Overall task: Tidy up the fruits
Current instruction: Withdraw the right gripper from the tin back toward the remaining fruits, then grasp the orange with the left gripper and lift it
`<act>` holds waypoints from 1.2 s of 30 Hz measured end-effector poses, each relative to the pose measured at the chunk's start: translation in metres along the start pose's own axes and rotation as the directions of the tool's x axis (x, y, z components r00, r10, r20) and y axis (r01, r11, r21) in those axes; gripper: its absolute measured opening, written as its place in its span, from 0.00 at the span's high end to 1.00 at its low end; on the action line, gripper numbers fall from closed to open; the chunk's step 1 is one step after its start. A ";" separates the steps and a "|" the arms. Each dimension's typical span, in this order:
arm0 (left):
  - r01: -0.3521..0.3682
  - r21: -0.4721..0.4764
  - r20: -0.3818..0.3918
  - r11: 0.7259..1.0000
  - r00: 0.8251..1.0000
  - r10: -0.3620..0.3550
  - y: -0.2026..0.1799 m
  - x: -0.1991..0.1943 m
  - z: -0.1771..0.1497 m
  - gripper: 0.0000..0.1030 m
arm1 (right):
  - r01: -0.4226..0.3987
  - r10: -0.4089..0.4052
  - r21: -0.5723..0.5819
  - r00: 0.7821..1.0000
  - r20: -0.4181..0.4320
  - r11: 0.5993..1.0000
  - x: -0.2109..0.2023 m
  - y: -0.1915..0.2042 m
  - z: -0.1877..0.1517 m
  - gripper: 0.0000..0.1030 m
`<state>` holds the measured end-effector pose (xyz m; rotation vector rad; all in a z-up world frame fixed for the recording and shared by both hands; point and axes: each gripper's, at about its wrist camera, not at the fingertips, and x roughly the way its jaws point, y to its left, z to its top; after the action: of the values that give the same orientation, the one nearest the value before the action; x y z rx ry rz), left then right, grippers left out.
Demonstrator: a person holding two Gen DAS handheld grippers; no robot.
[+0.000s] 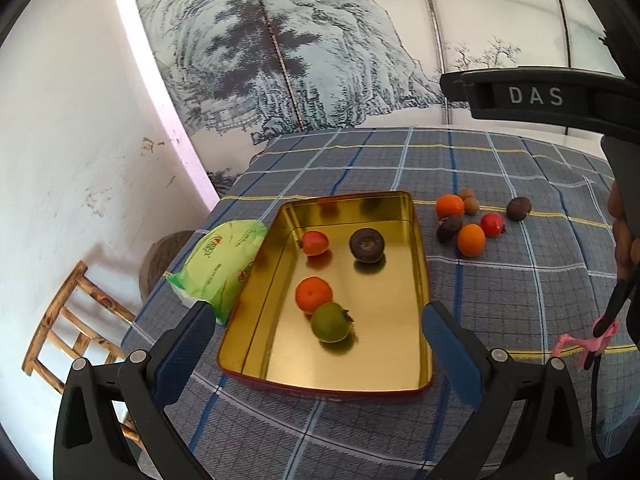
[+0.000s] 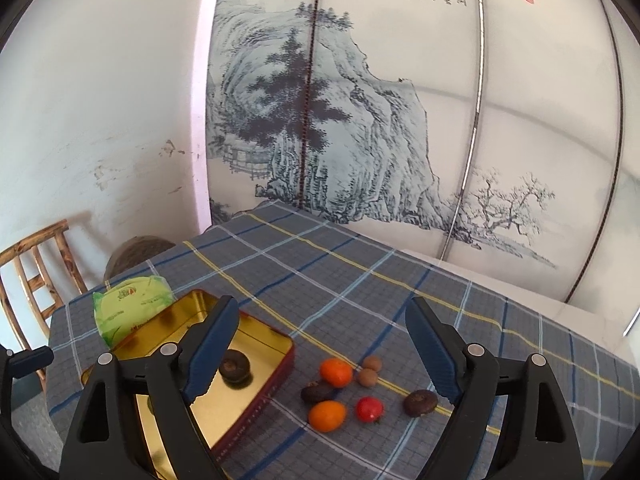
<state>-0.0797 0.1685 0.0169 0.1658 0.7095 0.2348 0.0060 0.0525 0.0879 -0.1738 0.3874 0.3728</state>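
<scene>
Hovering nearest, the left gripper [image 1: 316, 344] and right gripper [image 2: 322, 350] both gape wide, holding nothing. Beyond, a gold tin [image 1: 416, 240] on the plaid tablecloth [image 1: 520, 280] contains four fruits [image 1: 314, 295]. Farther right, seven loose fruits [image 2: 327, 415] cluster beside the tin.

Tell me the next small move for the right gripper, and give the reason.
Probably lower the right gripper, open and empty, onto the nearer orange in the loose cluster on the checked cloth. It lies roughly between the fingers, and seven fruits are still outside the gold tin, which already holds four. The left gripper hovers open over the tin.
</scene>
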 end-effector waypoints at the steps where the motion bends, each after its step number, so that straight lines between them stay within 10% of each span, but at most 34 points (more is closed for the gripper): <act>1: 0.001 0.009 -0.001 1.000 1.000 -0.001 -0.004 0.000 0.001 0.01 | 0.003 -0.003 0.005 1.000 -0.002 1.000 0.000 -0.003 -0.001 0.17; 19: 0.176 0.165 -0.010 0.970 0.984 -0.177 -0.069 0.004 0.025 0.01 | 0.040 -0.030 0.102 0.995 -0.095 0.994 0.014 -0.088 -0.052 0.12; 26: 0.313 0.184 -0.051 0.932 0.950 -0.309 -0.092 0.026 0.049 0.05 | 0.139 -0.087 0.195 0.963 -0.255 0.971 0.020 -0.180 -0.133 0.12; 31: 0.418 0.167 -0.189 0.893 0.902 -0.387 -0.112 0.071 0.067 0.38 | 0.178 -0.107 0.241 0.954 -0.281 0.954 0.011 -0.220 -0.163 0.12; 36: 0.436 0.098 -0.309 0.895 0.868 -0.389 -0.124 0.111 0.070 0.44 | 0.176 -0.099 0.271 0.956 -0.275 0.946 0.009 -0.232 -0.175 0.12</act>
<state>0.0676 0.0741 -0.0286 0.1339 1.0319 -0.2211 0.0444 -0.1985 -0.0535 0.0426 0.6795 0.1485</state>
